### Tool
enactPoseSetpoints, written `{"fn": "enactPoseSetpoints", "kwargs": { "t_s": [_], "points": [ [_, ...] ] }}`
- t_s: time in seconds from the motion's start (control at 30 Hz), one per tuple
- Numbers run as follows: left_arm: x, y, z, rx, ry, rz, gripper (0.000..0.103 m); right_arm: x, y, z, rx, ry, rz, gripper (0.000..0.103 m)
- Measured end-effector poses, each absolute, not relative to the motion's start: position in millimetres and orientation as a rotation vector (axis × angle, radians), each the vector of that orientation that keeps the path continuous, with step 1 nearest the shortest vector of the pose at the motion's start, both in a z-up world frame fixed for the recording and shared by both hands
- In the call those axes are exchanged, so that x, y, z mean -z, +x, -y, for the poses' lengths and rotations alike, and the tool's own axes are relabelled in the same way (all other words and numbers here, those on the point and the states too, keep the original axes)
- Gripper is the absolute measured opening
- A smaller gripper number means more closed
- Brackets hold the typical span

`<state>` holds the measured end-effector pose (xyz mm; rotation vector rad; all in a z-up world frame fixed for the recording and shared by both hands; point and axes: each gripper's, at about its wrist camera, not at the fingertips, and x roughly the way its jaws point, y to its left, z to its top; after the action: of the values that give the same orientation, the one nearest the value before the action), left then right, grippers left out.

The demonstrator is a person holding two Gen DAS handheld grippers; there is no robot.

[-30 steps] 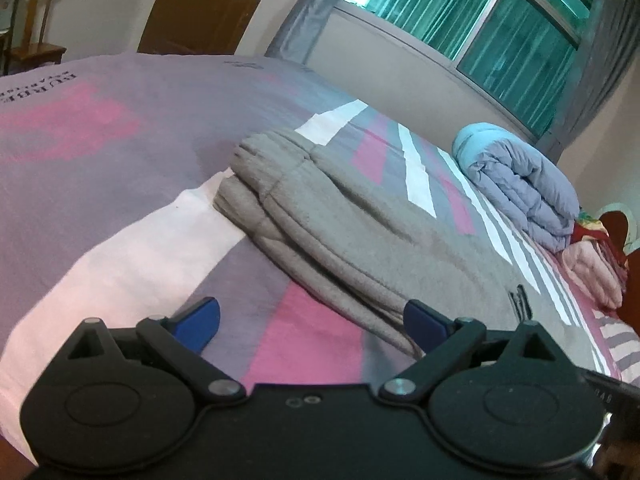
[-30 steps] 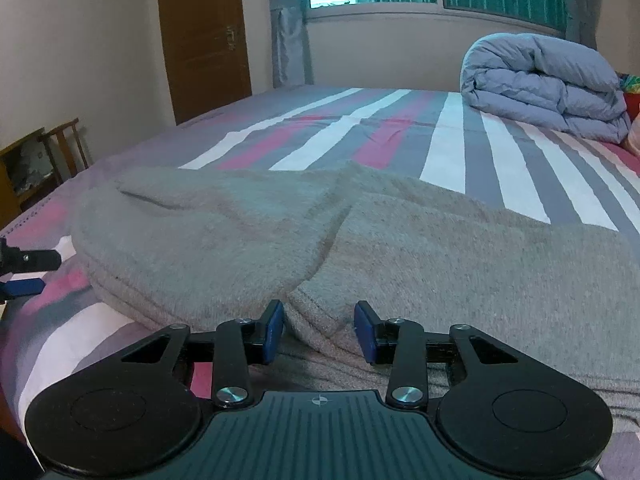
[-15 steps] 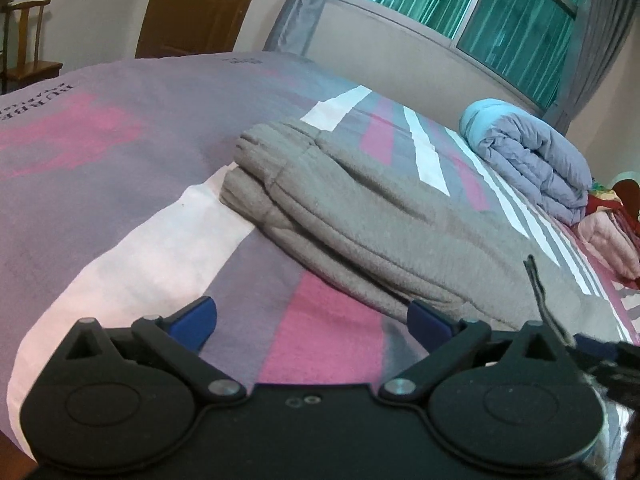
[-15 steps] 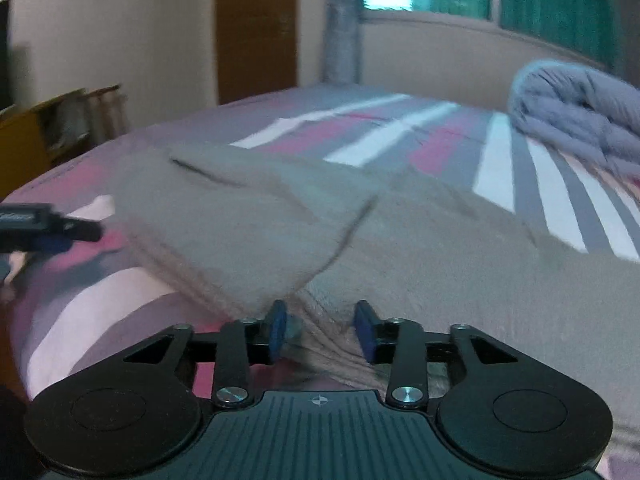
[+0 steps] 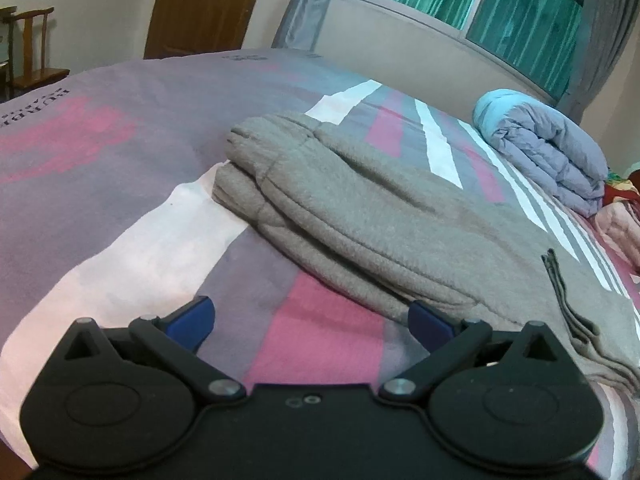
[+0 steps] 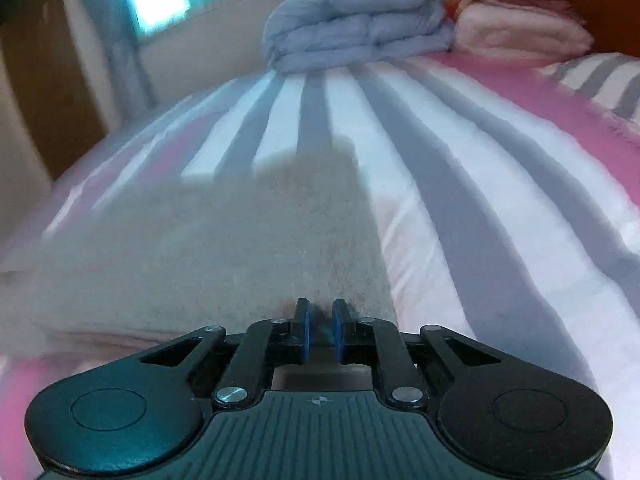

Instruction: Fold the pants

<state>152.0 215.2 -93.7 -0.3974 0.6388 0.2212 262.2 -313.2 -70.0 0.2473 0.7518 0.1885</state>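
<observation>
Bare striped bed (image 5: 120, 240) lay open left of and before left tool (image 5: 310, 322) — room to pass between its wide-spread fingers, nothing there. Grey pants (image 5: 380, 216) blocked right side, folded pile running diagonally, its edge just beside right finger. Right tool (image 6: 320, 328) sat at pants (image 6: 248, 240) edge, jaws closing, narrow gap, cloth at tips. Free striped bed (image 6: 460, 200) right of it. Rolled blue duvet (image 6: 356, 24) and pink blanket (image 6: 520, 28) closed off far end, well apart.
</observation>
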Motion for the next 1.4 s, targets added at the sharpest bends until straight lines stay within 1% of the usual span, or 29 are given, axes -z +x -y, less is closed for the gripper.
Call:
{"fn": "enactPoseSetpoints", "kwargs": {
  "t_s": [0.13, 0.2, 0.27, 0.37, 0.4, 0.5, 0.6, 0.67, 0.77, 0.8, 0.83, 0.9, 1.0, 1.13, 1.23, 1.4],
  "points": [
    [94.8, 159.0, -212.3, -0.238, -0.392, -0.646, 0.097, 38.4, 276.5, 326.8, -0.183, 0.279, -0.610, 0.013],
    [95.2, 163.3, -210.9, -0.244, -0.378, -0.655, 0.097, 29.9, 298.8, 327.4, -0.157, 0.286, -0.581, 0.014],
    [95.5, 166.0, -209.6, -0.248, -0.365, -0.661, 0.097, 34.8, 328.1, 324.8, -0.148, 0.265, -0.604, 0.014],
    [96.2, 167.4, -211.1, -0.244, -0.365, -0.663, 0.097, 71.4, 374.5, 324.1, -0.159, 0.241, -0.791, 0.014],
    [96.7, 167.7, -211.8, -0.242, -0.364, -0.663, 0.097, 70.9, 376.0, 325.4, -0.162, 0.240, -0.779, 0.014],
    [98.2, 170.2, -213.8, -0.241, -0.362, -0.659, 0.098, 56.9, 359.5, 335.2, -0.168, 0.278, -0.663, 0.014],
    [99.2, 175.5, -212.5, -0.249, -0.347, -0.656, 0.098, 75.3, 354.9, 331.0, -0.186, 0.229, -0.711, 0.014],
    [99.4, 176.1, -213.7, -0.252, -0.354, -0.652, 0.098, 69.5, 349.6, 333.0, -0.186, 0.237, -0.690, 0.014],
    [99.6, 177.0, -213.7, -0.257, -0.358, -0.650, 0.098, 59.2, 322.8, 342.2, -0.201, 0.276, -0.585, 0.014],
    [99.5, 177.2, -213.8, -0.259, -0.360, -0.649, 0.098, 64.8, 320.0, 340.8, -0.215, 0.276, -0.619, 0.014],
    [99.8, 177.5, -214.3, -0.260, -0.361, -0.649, 0.098, 74.4, 322.0, 335.4, -0.240, 0.242, -0.695, 0.014],
    [99.8, 175.8, -215.5, -0.255, -0.367, -0.642, 0.097, 68.1, 311.0, 334.0, -0.236, 0.218, -0.658, 0.014],
    [96.2, 165.1, -224.6, -0.246, -0.451, -0.586, 0.097, 51.7, 284.1, 346.0, -0.235, 0.289, -0.601, 0.014],
    [95.2, 148.7, -236.1, -0.204, -0.605, -0.501, 0.095, 44.5, 247.3, 354.4, -0.221, 0.275, -0.584, 0.015],
    [97.3, 147.0, -246.1, -0.188, -0.725, -0.444, 0.092, 37.7, 245.7, 362.3, -0.190, 0.318, -0.572, 0.015],
    [109.3, 174.5, -264.2, -0.140, -0.841, -0.455, 0.092, 39.9, 233.3, 373.7, -0.122, 0.368, -0.574, 0.016]
  ]
}}
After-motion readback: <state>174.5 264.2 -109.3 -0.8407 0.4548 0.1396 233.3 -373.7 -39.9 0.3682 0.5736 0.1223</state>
